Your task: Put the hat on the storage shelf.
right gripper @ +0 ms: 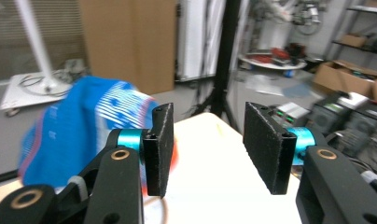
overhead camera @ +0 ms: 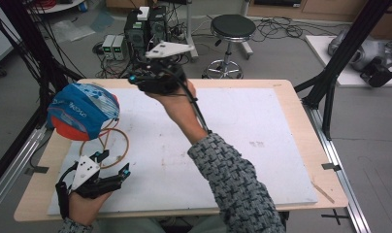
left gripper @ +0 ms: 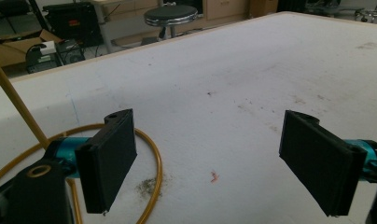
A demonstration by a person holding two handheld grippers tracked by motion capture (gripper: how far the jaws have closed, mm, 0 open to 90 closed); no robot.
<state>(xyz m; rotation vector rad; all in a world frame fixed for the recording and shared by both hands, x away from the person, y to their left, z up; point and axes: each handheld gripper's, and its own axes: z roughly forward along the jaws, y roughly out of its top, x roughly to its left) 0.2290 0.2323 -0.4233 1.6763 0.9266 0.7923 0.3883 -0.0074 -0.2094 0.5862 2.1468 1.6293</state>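
Observation:
A blue and orange cloth bag [overhead camera: 82, 110] lies at the table's left edge, with a tan cord loop [overhead camera: 120, 141] trailing from it onto the white mat [overhead camera: 242, 131]. My left gripper [overhead camera: 115, 162] rests near the front left corner, open, its jaws empty; one fingertip sits over the cord loop [left gripper: 155, 161]. In its own view the left gripper [left gripper: 210, 163] faces bare mat. A hand holds my right gripper [overhead camera: 136, 80] raised above the far left-middle of the table. The right gripper [right gripper: 207, 140] is open with nothing between its pads, pointing toward the bag [right gripper: 79, 126].
Black frame posts [overhead camera: 330, 73] stand at the table's right and left sides. Behind the far edge are a black stool [overhead camera: 231, 26], computer boxes [overhead camera: 145, 26] and loose cables on the floor. The sleeved right forearm [overhead camera: 233, 184] crosses the middle of the mat.

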